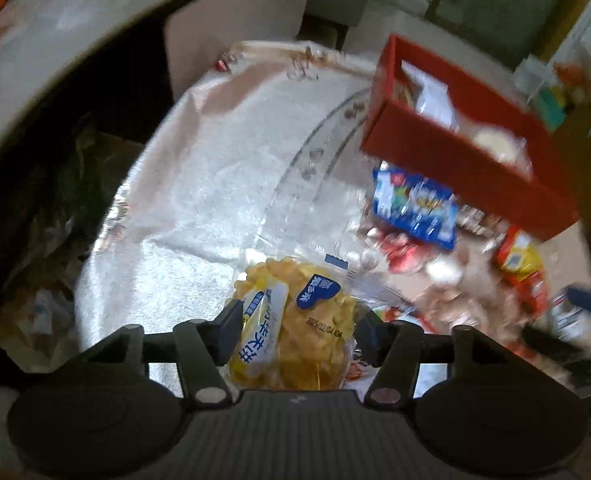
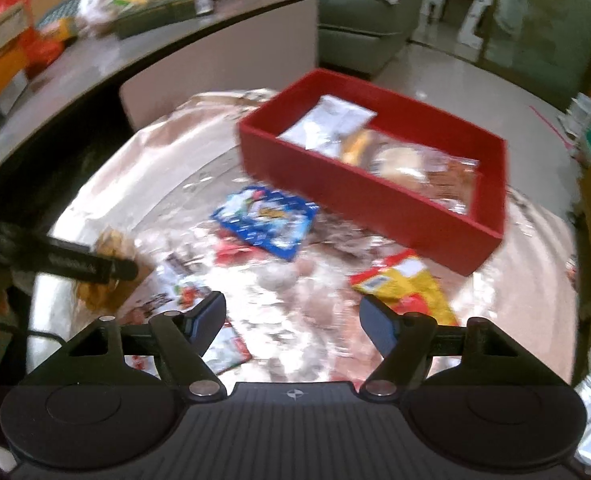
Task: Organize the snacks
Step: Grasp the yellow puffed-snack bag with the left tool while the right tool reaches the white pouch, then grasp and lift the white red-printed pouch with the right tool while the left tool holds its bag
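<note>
My left gripper is shut on a clear packet of yellow rice cake with a blue label, held above the round table. The red box stands to the right ahead, with wrapped snacks inside; it also shows in the right wrist view. My right gripper is open and empty above the table's loose snacks. A blue snack packet lies in front of the box and a yellow-red packet lies near my right finger. The left gripper shows at the left edge.
The table has a shiny plastic cover. A long counter with boxes and bags runs behind it. A grey sofa stands at the back. Small red wrappers lie scattered on the table.
</note>
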A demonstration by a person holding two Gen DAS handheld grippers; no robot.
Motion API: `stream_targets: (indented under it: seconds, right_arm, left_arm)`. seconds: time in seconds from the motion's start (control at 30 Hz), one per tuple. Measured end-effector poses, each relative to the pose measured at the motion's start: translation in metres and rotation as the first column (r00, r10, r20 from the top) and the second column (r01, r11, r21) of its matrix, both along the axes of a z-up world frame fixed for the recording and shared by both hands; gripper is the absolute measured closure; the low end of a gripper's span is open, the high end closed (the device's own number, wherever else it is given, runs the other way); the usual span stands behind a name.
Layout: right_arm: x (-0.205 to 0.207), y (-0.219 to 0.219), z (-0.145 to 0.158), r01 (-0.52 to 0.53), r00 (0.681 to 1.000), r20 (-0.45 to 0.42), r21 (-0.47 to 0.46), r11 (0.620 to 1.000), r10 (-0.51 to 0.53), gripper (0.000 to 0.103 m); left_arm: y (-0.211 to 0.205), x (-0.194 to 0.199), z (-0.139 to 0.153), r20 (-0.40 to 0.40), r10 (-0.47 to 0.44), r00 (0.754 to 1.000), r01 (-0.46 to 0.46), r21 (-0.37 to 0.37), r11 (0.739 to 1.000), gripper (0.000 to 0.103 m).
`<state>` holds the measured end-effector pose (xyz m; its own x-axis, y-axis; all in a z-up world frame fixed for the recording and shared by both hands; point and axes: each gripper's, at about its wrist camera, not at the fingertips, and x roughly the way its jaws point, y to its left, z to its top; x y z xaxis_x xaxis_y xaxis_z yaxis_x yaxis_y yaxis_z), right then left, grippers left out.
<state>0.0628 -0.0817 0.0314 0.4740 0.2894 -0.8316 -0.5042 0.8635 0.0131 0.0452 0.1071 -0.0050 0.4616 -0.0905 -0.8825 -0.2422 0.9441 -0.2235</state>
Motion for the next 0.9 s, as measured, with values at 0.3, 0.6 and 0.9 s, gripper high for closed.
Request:
stream_targets:
  seconds: [0.3,0.6,0.9]
  right_arm:
    - [0.006,0.062,-0.032,-0.036,0.972,-0.223,0.162,0.986,0.072,0.026]
    - [0.012,0.098,-0.071,0.03,0.947,-0.321,0.111,0.993,0.008,0.039]
    - [0.023,0.086,-0.062,0.088,0.942,-0.33,0.092,0.992,-0.053,0.039]
  left_arm:
    - [0.033,-0.014,0.032,0.131,0.053,0.99,-0.036,-0.13,0.991,0.053]
    - [0.039,-0.015,0.034,0.141,0.049,0.989,-0.02,-0.202,0.979,0.053]
    - [0.057,-0.019,0.037,0.15,0.14,0.979,-0.097,-0.261,0.96,0.053]
